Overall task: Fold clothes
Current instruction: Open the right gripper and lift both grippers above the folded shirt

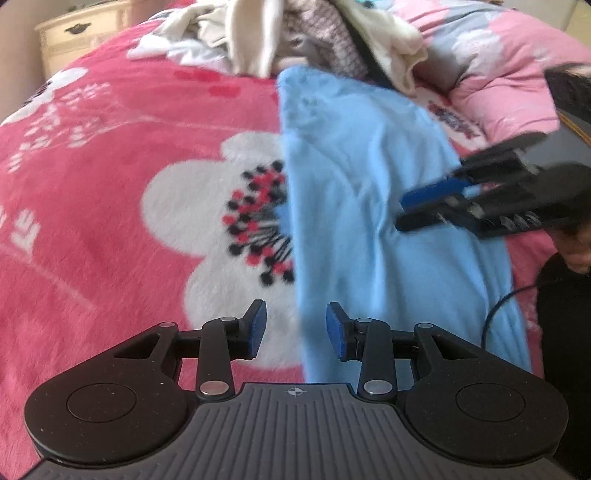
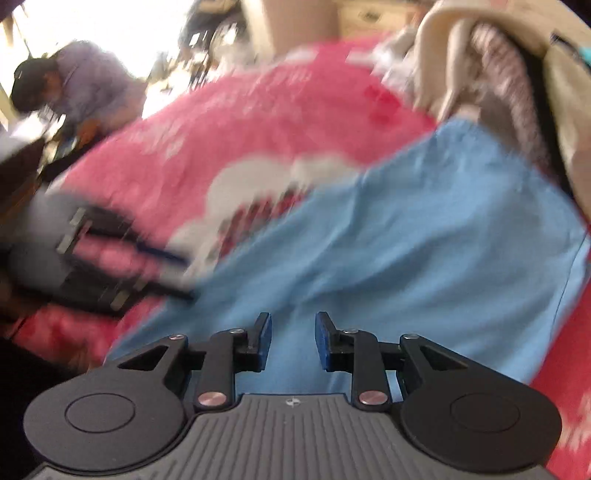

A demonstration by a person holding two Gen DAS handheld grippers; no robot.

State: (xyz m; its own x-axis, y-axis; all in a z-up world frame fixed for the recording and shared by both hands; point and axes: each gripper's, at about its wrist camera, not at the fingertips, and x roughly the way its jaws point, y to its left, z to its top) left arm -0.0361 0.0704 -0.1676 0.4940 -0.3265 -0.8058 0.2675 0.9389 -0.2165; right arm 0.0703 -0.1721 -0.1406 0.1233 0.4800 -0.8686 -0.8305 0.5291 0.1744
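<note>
Ahead of both sets of jaws, a light blue garment (image 1: 369, 206) lies spread flat on a pink blanket (image 1: 110, 184) printed with large white flowers. Left wrist view: the garment's long left edge runs straight out from the gap between the jaws, cloth to the right of that line, white flower to the left. Left gripper (image 1: 295, 330) has its jaws wide apart with nothing between the blue pads; whether it touches the fabric cannot be told. Right gripper (image 2: 293, 341) sits over the blue cloth, jaws parted and holding nothing. Seen from the left wrist, the right gripper reaches in from the far right over the garment; that view is too blurred to judge its opening. Beyond the garment's far end, a heap of unfolded clothes (image 1: 306, 33), cream, grey and white. Right of it, a pink and grey quilt (image 1: 498, 55). Far left of the left jaws, a cream dresser (image 1: 77, 29). Right wrist view is heavily blurred; a person in a dark cap (image 2: 70, 85) bends at upper left.
</note>
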